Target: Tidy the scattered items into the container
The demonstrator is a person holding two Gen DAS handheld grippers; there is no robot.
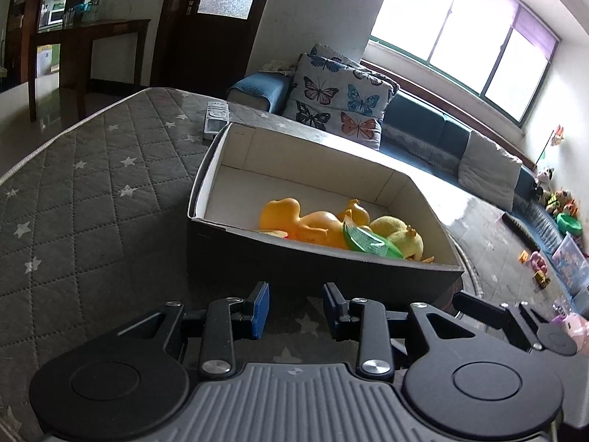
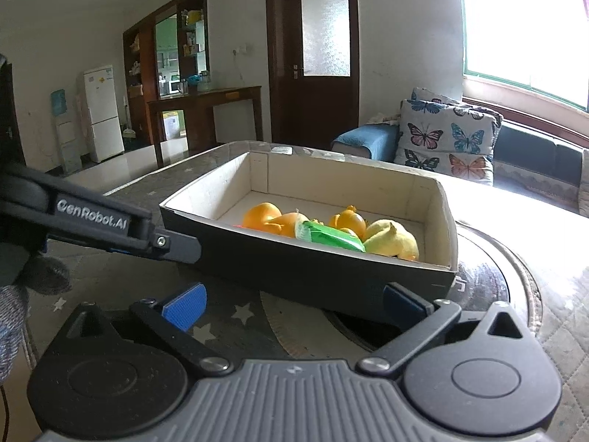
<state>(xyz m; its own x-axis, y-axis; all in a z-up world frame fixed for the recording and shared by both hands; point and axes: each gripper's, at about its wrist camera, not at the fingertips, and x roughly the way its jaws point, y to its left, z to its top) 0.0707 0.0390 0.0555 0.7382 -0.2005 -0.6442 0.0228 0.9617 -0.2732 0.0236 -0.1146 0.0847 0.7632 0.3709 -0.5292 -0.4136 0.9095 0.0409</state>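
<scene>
Container point(image 2: 313, 269) holds the toys; I hold nothing.
At twelve o'clock of my right gripper point(image 2: 294, 305), jaws wide after release; left gripper point(image 1: 296, 311) narrow, empty.

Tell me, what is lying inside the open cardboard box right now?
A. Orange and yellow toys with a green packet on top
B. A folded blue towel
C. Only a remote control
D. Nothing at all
A: the box holds orange rubber toys, a yellow plush toy and a green packet lying across them, while the remote control sits outside on the quilted cover behind the box.
</scene>
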